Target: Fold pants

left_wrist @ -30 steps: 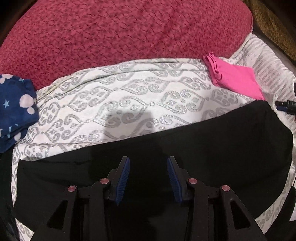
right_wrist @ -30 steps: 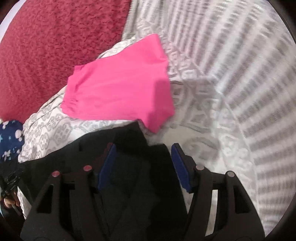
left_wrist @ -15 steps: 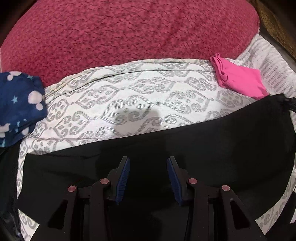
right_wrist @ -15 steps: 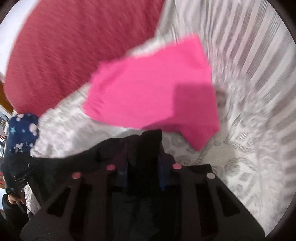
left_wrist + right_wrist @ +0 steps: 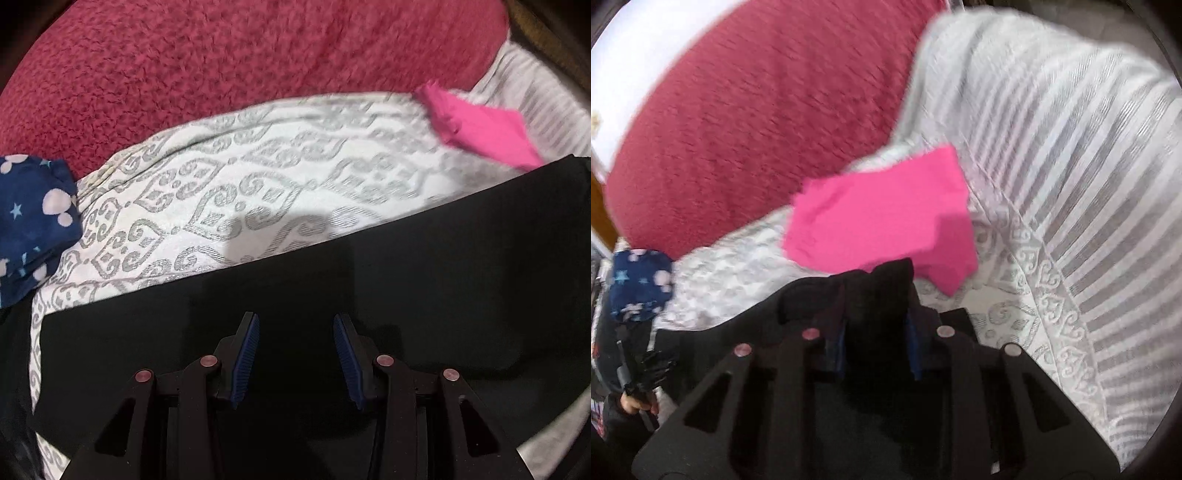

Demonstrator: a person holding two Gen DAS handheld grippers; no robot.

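Black pants [image 5: 443, 280] lie spread across the white patterned bedspread [image 5: 258, 184]. My left gripper [image 5: 295, 332] hovers over their middle. Its blue pads [image 5: 245, 354] stand apart, with only flat black cloth showing below the gap. My right gripper [image 5: 875, 317] is shut on the right corner of the pants [image 5: 882, 273]. A bunch of black fabric sticks up between its pads, raised off the bed. In the left wrist view the far edge of the pants runs taut up toward the right.
A folded pink garment [image 5: 879, 218] lies just beyond the held corner, also seen as the pink garment [image 5: 484, 129]. A navy star-print garment [image 5: 33, 218] sits at the left. A maroon blanket [image 5: 240, 66] fills the back. A hand [image 5: 635, 402] shows at lower left.
My right gripper closed on the pants corner and rose with it, away from the pink garment. The pants' far edge pulled straight and taut. The left gripper sank slightly, its opening unchanged.
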